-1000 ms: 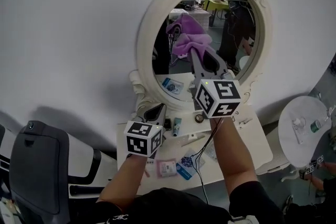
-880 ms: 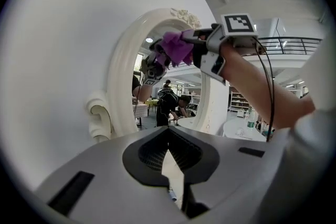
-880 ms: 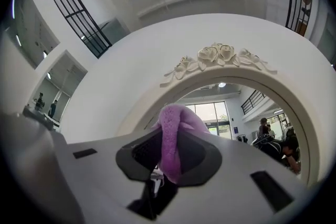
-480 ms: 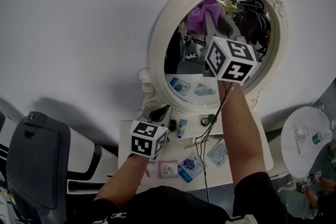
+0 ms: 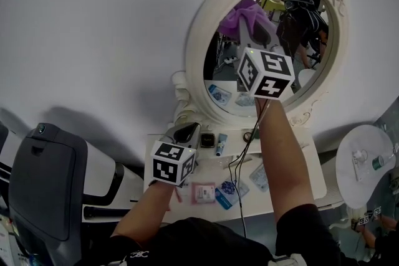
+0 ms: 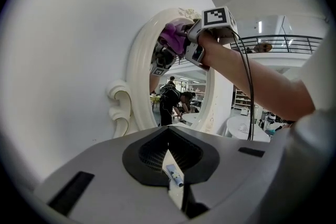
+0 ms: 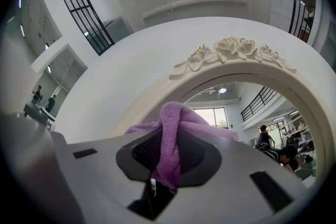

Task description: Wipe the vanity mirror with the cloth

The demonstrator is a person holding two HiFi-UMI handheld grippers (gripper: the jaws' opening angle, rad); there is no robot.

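Clamping a bunched purple cloth [image 7: 169,136], the right gripper [image 7: 167,157] has its jaws closed on the fabric, which folds up out of the grip and spills over both jaw tips. Just ahead of those tips stands the vanity mirror [image 5: 308,87], and the cloth looks pressed to the upper part of the glass, below the carved roses of the cream frame [image 7: 236,52] (from the left gripper's camera, cloth and glass appear to touch). This gripper is held high at arm's length, well above the other one. The left gripper [image 6: 169,160] has its jaws together, with only a thin slit between them and nothing held. It hangs low, near the foot of the frame, over a white table [image 5: 308,179] strewn with small packets, and a small tube [image 6: 175,176] shows through the slit beneath it
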